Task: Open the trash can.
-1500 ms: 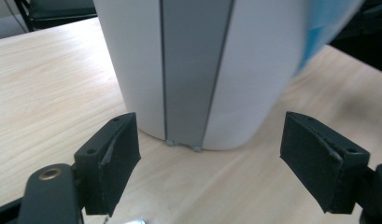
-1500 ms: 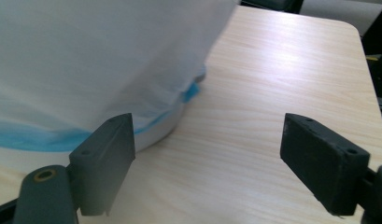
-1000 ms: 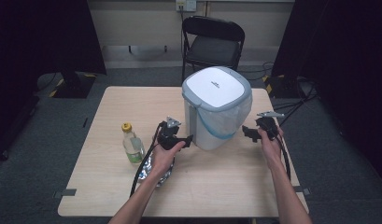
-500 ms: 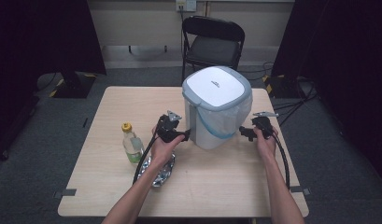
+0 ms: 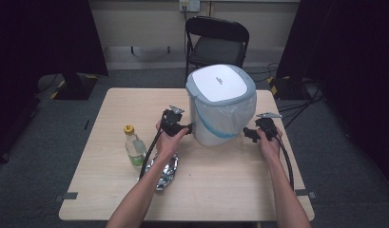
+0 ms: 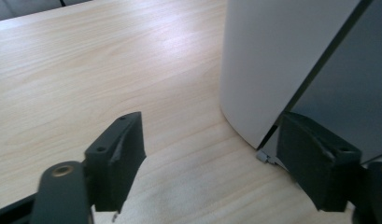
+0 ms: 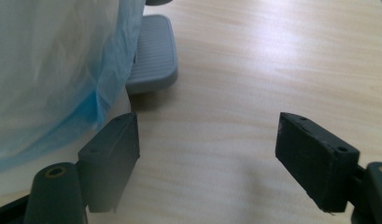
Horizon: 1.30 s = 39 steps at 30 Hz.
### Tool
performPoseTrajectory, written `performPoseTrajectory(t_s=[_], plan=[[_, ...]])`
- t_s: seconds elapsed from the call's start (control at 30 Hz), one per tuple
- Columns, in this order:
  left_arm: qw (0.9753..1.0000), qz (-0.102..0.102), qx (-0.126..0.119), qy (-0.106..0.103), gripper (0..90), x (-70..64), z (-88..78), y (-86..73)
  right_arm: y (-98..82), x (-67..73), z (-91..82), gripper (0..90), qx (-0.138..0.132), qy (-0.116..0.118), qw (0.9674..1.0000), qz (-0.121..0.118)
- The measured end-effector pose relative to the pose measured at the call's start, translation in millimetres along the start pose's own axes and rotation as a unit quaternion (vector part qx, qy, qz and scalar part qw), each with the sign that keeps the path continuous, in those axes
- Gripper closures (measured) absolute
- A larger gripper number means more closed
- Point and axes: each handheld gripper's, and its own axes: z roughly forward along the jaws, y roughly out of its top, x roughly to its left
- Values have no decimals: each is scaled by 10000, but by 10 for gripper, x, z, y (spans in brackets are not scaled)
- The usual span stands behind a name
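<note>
A white bin (image 5: 219, 114) stands upright on the far middle of the table (image 5: 230, 190), with its grey-rimmed lid (image 5: 220, 83) shut, so what lies inside cannot be seen. A thin clear liner with a blue band (image 5: 228, 124) hangs out from under the lid and drapes over the bin's right and near sides. The left gripper (image 5: 188, 127) sits at the bin's left side, low down, its tips just at the wall; in the left gripper view its jaws are spread wide with bare table between them, and the right-hand jaw lies just beside the bin's foot (image 6: 254, 65), though whether it touches cannot be told. The right gripper (image 5: 247, 133) is just right of the bin, jaws likewise spread wide and holding nothing; in the right gripper view the liner (image 7: 53, 70) hangs close by one jaw and the bin's grey pedal (image 7: 152, 53) lies flat on the wood beyond it. To the left and nearer, well apart from the bin, a bottle (image 5: 133, 146) with a yellow cap stands upright, its cap on; it looks nearly empty. Just right of it a crumpled foil bag (image 5: 164, 172) lies flat on the table, under the left forearm.
</note>
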Motion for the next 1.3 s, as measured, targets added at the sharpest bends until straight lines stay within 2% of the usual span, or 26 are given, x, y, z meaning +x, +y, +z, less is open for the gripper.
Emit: performPoseTrajectory(t_s=[0.07, 0.1, 0.2, 0.27, 0.3, 0.37, 0.43, 0.5, 0.57, 0.6, 0.63, 0.7, 0.77, 0.93, 0.97, 1.07, 1.17, 1.2, 1.23, 1.3], plan=[[9998, -82, 42, -180, 248, 50, 30, -11, 31, 5, 24, 213, -143, -14, 9999, 85], [9993, -228, 47, -278, 255, 61, 45, -21, 44, 6, 41, 213, -135, -23, 9998, 118], [9992, -197, 121, -325, 253, 86, 66, -35, 94, 27, 141, 225, -173, -83, 9997, 152], [9991, -240, 134, -321, 275, 68, 72, -42, 121, 39, 200, 274, -223, -137, 9996, 103], [9991, -197, 113, -352, 298, 60, 62, -38, 132, 39, 216, 322, -283, -65, 9995, 110], [9993, -128, 85, -341, 317, 48, 55, -38, 142, 40, 228, 337, -375, 25, 9993, 83], [9994, 2, 21, -345, 327, 42, 53, -47, 139, 23, 229, 384, -422, 174, 9988, 155], [9992, -2, -35, -400, 345, 41, 50, -54, 136, 28, 218, 468, -461, 305, 9984, 96], [9994, 19, -49, -341, 361, 28, 38, -65, 130, 41, 201, 517, -501, 395, 9979, 58], [9993, 29, -32, -377, 358, 27, 31, -73, 121, 44, 186, 525, -526, 411, 9978, 45], [9991, 19, -12, -426, 350, 25, 29, -78, 107, 46, 166, 526, -524, 471, 9975, 75], [9988, 146, 63, -467, 316, 36, 9, -89, 77, 27, 118, 509, -540, 614, 9966, 47], [9988, 122, 70, -467, 305, 44, 0, -88, 50, 25, 62, 496, -570, 772, 9954, 53], [9991, 81, 69, -408, 302, 56, -9, -104, 3, 45, -21, 513, -579, 959, 9937, -3], [9992, -6, 152, -373, 302, 63, -5, -116, -7, 56, -33, 518, -579, 994, 9934, 20], [9994, -41, 213, -275, 329, 108, 11, -174, -58, 162, -85, 534, -593, 1127, 9919, 1], [9995, -96, 171, -260, 321, 159, 0, -220, -98, 226, -107, 488, -609, 1332, 9892, -3], [9995, -96, 171, -260, 310, 159, 0, -220, -98, 226, -107, 488, -609, 1332, 9892, -3], [9990, -151, 235, -334, 308, 179, 4, -238, -114, 268, -111, 379, -490, 1322, 9900, -83], [9990, -139, 212, -364, 307, 179, -1, -250, -120, 285, -113, 309, -469, 1211, 9915, -116]])
